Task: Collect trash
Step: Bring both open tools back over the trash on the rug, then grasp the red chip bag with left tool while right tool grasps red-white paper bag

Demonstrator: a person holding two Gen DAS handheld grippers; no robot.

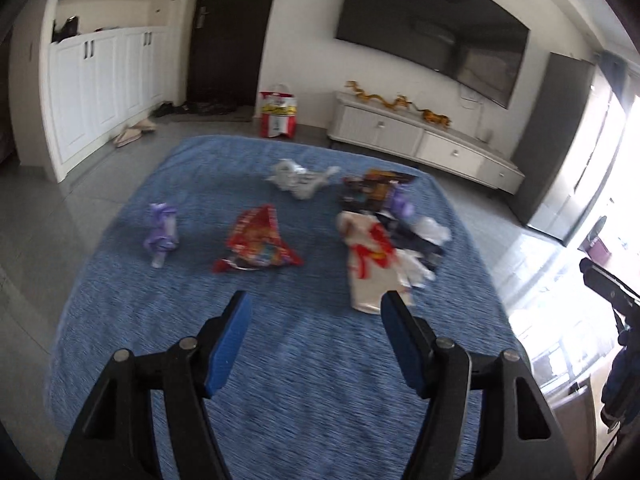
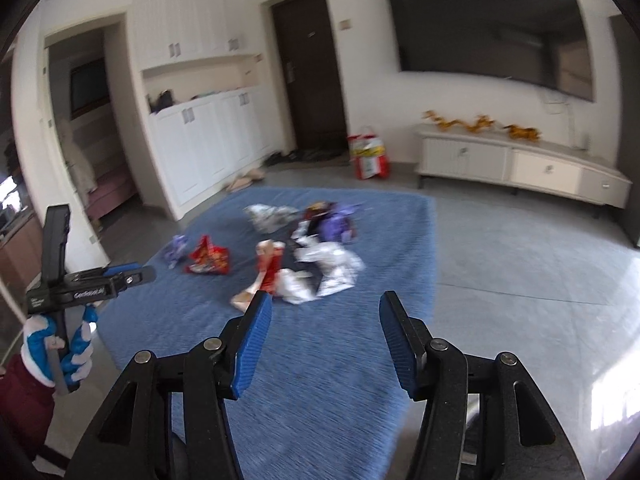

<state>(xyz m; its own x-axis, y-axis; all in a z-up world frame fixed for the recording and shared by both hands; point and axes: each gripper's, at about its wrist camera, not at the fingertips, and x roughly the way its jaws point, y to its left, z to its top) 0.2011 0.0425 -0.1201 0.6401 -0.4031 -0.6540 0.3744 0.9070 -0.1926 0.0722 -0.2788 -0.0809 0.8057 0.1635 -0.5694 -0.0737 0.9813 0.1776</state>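
Jaws wide on left gripper point(image 1: 316, 304) and right gripper point(image 2: 325, 305), holding nothing, above blue rug point(image 1: 280, 360).

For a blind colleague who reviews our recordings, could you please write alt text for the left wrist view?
The open left gripper, with blue-padded fingers, hangs empty above a blue rug scattered with trash: a red snack wrapper, a purple wrapper, a white crumpled bag and a mixed pile. Behind are white cabinets, a dark door and a wall television.
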